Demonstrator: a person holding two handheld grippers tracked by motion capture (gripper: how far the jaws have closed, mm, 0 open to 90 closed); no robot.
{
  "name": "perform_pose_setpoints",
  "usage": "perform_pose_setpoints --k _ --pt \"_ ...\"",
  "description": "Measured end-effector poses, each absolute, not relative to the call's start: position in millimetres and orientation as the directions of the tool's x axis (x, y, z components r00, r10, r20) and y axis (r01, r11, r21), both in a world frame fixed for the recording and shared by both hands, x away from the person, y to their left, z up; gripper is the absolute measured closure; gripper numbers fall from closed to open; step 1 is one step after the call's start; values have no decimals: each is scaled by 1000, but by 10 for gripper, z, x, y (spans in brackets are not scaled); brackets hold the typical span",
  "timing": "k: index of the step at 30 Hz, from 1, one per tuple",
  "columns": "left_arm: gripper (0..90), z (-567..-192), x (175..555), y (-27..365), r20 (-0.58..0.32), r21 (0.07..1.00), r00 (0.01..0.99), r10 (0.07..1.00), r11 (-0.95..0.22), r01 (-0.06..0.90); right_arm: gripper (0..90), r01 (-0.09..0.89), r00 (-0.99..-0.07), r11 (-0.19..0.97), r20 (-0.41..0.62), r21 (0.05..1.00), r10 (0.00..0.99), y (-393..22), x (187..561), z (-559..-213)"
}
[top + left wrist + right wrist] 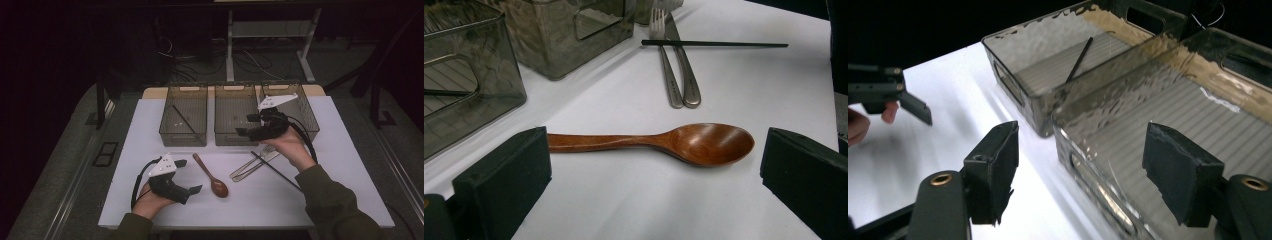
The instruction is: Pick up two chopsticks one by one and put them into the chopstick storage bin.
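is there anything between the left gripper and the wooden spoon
Nothing visible. The left gripper is open, and the wooden spoon lies on bare white table just ahead of its jaws. The fork, knife and black chopstick lie beyond the spoon.

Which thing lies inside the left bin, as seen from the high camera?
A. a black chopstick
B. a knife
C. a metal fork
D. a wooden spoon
A: in the high view a black chopstick lies slanted inside the left bin, while the wooden spoon, fork and knife lie on the white table.
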State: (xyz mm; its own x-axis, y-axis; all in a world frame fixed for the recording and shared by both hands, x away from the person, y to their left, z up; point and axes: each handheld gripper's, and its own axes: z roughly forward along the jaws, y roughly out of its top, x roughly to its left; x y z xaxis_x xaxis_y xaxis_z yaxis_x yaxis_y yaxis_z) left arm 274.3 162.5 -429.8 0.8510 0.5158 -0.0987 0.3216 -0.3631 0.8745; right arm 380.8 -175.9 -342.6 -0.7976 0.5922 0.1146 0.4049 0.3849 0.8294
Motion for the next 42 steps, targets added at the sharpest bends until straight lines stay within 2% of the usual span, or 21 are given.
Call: perform_pose_setpoints --k 16,26,32,42 --pt "0 -4280 2715 1627 -100 882 852 514 -350 315 295 432 -775 355 140 829 617 -2289 3460 -3642" --pt "0 -4267 2697 1645 -105 887 854 510 -341 313 296 453 -774 377 146 808 617 -2490 3239 -3791" --pt "0 -4266 2691 1650 -107 887 850 515 -337 316 331 457 -772 396 134 796 622 -2626 3091 -3862" --pt "0 -4259 2678 1664 -110 887 847 520 -333 319 464 487 -751 419 124 766 648 -2836 2898 -3985"
